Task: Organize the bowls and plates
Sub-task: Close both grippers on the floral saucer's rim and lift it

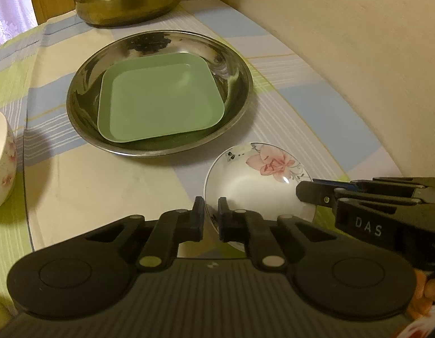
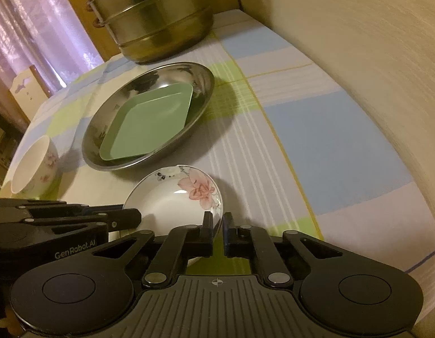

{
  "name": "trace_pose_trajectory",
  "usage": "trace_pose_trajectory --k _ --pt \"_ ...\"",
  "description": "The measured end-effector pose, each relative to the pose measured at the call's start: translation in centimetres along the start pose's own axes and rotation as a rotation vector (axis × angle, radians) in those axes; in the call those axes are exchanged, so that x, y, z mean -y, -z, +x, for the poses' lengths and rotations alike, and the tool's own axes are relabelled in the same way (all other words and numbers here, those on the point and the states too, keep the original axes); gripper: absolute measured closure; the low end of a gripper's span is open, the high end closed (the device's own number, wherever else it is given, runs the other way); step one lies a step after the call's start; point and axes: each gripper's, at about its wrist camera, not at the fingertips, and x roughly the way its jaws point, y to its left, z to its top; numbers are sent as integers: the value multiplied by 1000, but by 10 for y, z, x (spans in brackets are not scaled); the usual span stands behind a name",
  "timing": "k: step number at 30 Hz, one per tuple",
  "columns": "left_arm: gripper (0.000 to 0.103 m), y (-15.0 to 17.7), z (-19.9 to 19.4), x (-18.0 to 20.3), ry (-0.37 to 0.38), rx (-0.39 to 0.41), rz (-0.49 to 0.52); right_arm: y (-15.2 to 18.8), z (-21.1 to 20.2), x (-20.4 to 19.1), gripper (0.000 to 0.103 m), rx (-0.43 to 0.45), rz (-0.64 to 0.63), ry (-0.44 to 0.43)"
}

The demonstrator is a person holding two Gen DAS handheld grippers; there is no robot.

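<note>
Both of our grippers pinch the rim of the small floral dish (image 1: 257,186) on the checked tablecloth (image 2: 316,140): our left gripper (image 1: 211,211) clamps its near left edge, our right gripper (image 2: 218,225) its right edge. Just beyond sits the steel plate (image 1: 237,107) holding the green square plate (image 1: 161,101); a floral bowl (image 2: 34,166) stands apart at left, a steel pot (image 2: 161,19) behind.

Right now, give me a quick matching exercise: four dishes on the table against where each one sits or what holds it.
Things:
1. green square plate
2. floral saucer
3. steel pot
4. floral cup

Places:
A. behind the steel dish
B. inside the steel dish
C. alone at the table's left
D. rim pinched by both hand-held grippers, left and right

Pairs: 1-B, 2-D, 3-A, 4-C
</note>
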Motion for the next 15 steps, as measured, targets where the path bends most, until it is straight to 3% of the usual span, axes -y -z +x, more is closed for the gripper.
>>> trace_pose_trajectory --k 15 --pt "96 -8 -28 3 18 46 -11 -15 -26 -7 97 13 -23 9"
